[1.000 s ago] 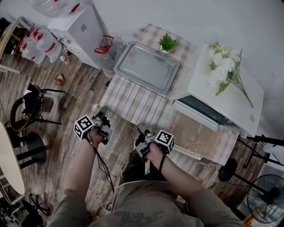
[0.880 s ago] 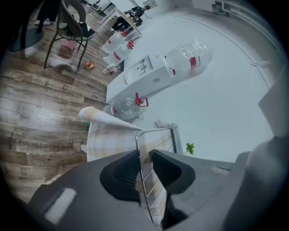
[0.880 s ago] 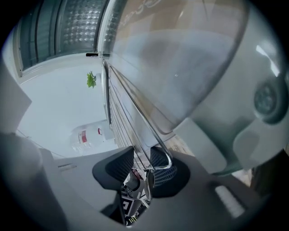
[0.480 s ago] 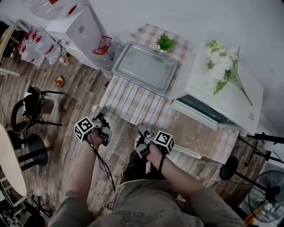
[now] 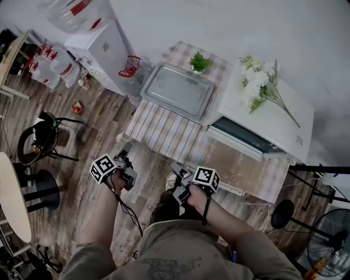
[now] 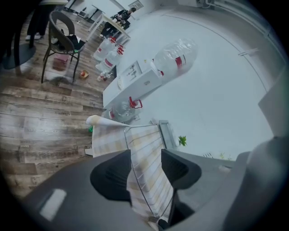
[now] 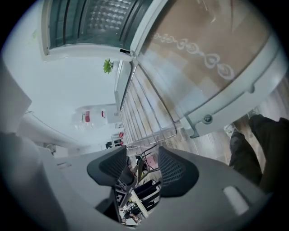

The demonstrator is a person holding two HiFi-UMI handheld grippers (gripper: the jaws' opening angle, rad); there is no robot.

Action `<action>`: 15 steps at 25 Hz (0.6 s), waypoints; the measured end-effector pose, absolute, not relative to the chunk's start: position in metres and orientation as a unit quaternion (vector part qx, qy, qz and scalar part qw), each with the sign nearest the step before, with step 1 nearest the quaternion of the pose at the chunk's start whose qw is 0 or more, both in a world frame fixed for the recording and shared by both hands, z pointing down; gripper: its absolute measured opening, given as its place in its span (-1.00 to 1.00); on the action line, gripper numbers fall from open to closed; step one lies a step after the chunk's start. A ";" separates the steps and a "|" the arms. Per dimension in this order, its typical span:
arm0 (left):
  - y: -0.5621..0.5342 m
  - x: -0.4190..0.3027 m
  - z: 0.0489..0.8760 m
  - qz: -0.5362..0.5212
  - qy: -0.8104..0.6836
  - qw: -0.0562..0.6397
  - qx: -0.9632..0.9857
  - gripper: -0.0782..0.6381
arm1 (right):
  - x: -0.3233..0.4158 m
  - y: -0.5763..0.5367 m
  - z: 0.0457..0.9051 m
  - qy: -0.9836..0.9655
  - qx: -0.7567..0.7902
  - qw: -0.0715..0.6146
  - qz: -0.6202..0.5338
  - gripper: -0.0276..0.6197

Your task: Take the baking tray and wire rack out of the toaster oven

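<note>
The baking tray (image 5: 178, 89) and the wire rack (image 5: 162, 129) are pictured outside the toaster oven (image 5: 270, 117), both laid flat on the cloth-covered bench (image 5: 183, 50). The tray is set at the far side, near a small potted plant (image 5: 199, 62), and the rack just beside it on the near side, its front edge brought up to the bench's edge. The white oven is stood at the right end of the bench, its glass door (image 5: 246, 167) dropped open toward the person, and a spray of white flowers (image 5: 257, 85) is laid on its top. Two claws are held by the person off the near edge of the bench, over the wooden floor (image 5: 82, 136). The left claw (image 6: 145, 158) is pointed at the rack's near left corner. Its jaws are set apart, and in the left gripper view the rack's wires are seen in the gap between them, with neither pad pressed on the wire. The right claw (image 7: 142, 158) is held before the rack's near right corner, beside the open door. Its jaws have just been opening and are spread wide, with nothing gripped between them, the rack's front wire lying just past the tips. A white water dispenser (image 5: 98, 49) topped by an upturned bottle (image 5: 76, 8) is seen on the floor to the left of the bench.
</note>
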State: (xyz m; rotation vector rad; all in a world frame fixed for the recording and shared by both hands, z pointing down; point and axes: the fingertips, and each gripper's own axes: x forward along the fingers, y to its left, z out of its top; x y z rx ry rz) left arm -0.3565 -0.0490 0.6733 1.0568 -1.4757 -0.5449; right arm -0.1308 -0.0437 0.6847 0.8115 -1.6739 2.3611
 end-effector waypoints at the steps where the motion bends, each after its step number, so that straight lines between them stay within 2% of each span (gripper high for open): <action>1: -0.047 -0.353 0.666 -0.233 -0.629 0.583 0.458 -0.20 | -0.130 -0.043 0.678 -0.560 0.262 0.070 0.783 -0.15; 4: -0.046 -0.339 0.640 -0.216 -0.623 0.568 0.492 -0.20 | -0.129 -0.049 0.649 -0.600 0.241 0.068 0.760 -0.22; 9: -0.063 -0.314 0.591 -0.206 -0.606 0.536 0.550 -0.22 | -0.127 -0.070 0.588 -0.726 0.206 0.080 0.651 -0.36; 15: -0.097 -0.277 0.532 -0.140 -0.604 0.458 0.637 -0.33 | -0.104 -0.104 0.518 -0.836 0.215 0.078 0.500 -0.53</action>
